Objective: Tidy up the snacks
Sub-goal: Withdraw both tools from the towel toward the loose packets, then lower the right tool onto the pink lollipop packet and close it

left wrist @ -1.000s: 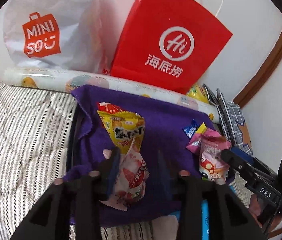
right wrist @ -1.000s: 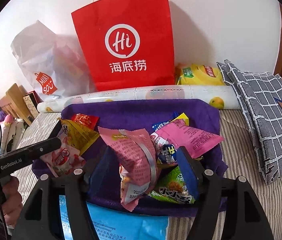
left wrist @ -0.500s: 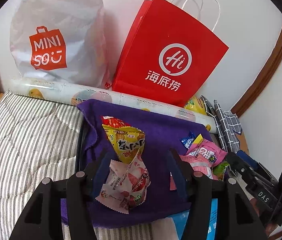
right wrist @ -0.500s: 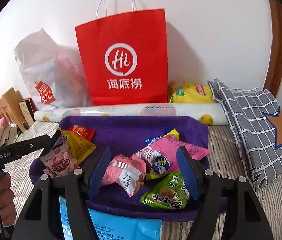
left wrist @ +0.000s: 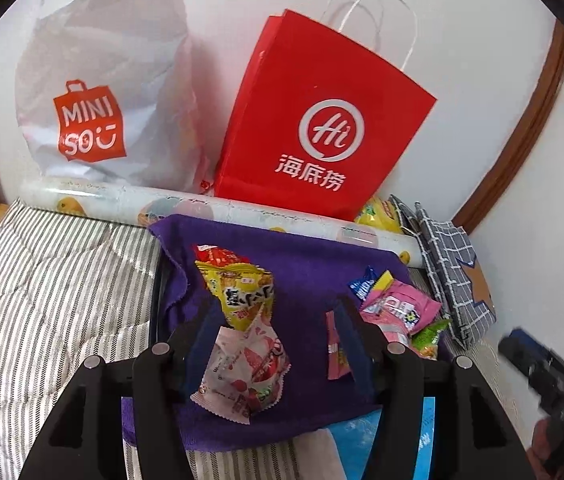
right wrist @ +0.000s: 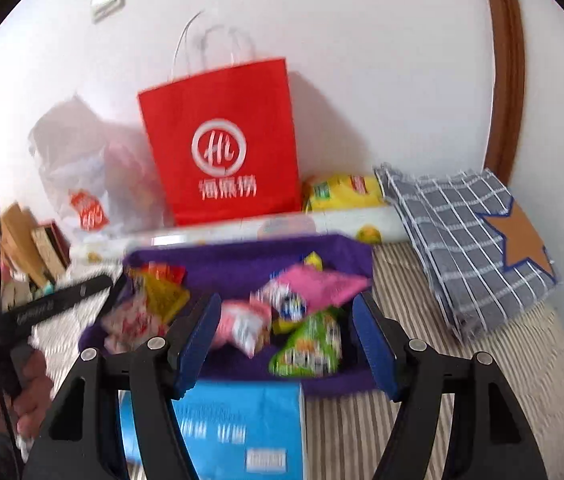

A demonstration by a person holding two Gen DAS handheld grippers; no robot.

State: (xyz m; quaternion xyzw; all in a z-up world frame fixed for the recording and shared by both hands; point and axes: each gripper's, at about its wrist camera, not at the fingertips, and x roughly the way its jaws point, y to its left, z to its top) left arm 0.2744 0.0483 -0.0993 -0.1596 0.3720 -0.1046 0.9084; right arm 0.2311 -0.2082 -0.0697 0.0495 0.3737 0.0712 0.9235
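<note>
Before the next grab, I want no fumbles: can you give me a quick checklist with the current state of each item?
1. Left gripper open: ok, jaws wide.
2. Left gripper empty: ok, strawberry packet lies between the fingers, ungripped.
3. Right gripper open and empty: ok.
4. Snacks sorted: not ok, packets loose on the purple cloth; yellow packet overlaps the strawberry one.
5. Right view sharp: not ok, motion blur.
6. Red bag upright: ok, but whether its mouth is open cannot tell.

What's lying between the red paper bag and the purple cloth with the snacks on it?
A long white printed roll lies crosswise between the red paper bag and the purple cloth, clearest in the left wrist view.
</note>
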